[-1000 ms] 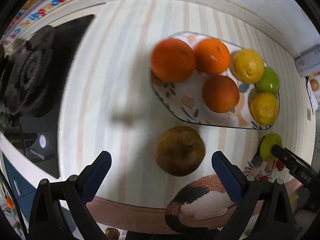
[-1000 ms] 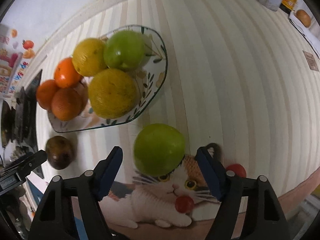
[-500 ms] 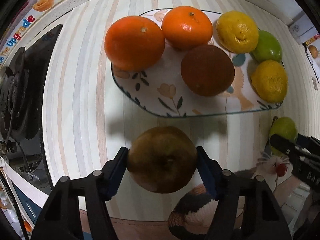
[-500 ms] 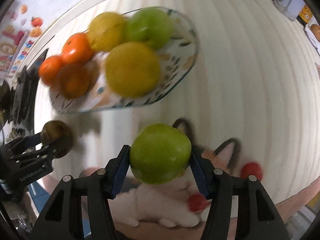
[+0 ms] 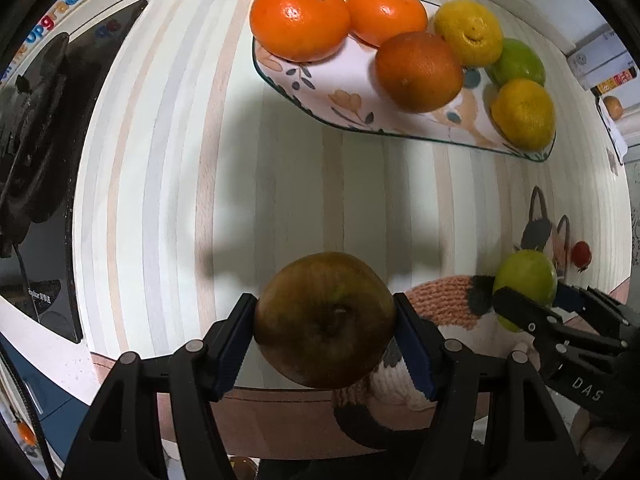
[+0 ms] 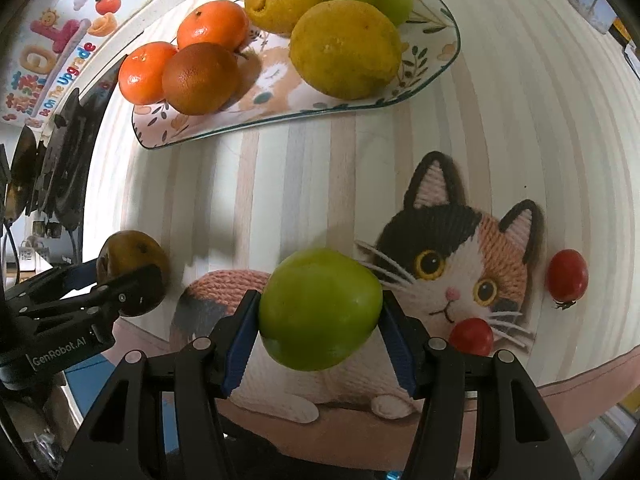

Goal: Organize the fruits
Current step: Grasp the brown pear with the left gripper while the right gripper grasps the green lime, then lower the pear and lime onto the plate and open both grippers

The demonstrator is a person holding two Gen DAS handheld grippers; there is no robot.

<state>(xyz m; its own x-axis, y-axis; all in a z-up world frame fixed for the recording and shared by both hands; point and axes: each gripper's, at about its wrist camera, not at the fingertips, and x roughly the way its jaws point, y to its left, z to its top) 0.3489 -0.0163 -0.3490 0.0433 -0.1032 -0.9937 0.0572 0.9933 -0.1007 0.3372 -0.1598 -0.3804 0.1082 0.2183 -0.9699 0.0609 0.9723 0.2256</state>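
My left gripper (image 5: pixel 325 332) is shut on a brown apple-like fruit (image 5: pixel 325 320) and holds it above the striped mat. My right gripper (image 6: pixel 320 320) is shut on a green fruit (image 6: pixel 320 308) above the cat picture. A floral plate (image 5: pixel 332 76) at the back holds oranges (image 5: pixel 300 18), yellow citrus (image 5: pixel 468 32) and a green fruit (image 5: pixel 518 62). The plate also shows in the right wrist view (image 6: pixel 424 64). The right gripper with its green fruit (image 5: pixel 526 280) shows at the right of the left wrist view. The left gripper with the brown fruit (image 6: pixel 132 260) shows at the left of the right wrist view.
Two cherry tomatoes (image 6: pixel 567 274) (image 6: pixel 471 336) lie on the cat-print mat (image 6: pixel 460 264) at the right. A black stove (image 5: pixel 36 152) stands left of the mat. Boxes (image 5: pixel 604 60) stand at the far right by the wall.
Both grippers closed on their fruits, the left on the brown one, the right on the green one, and lifted them off the mat. The plate now appears farther from both.
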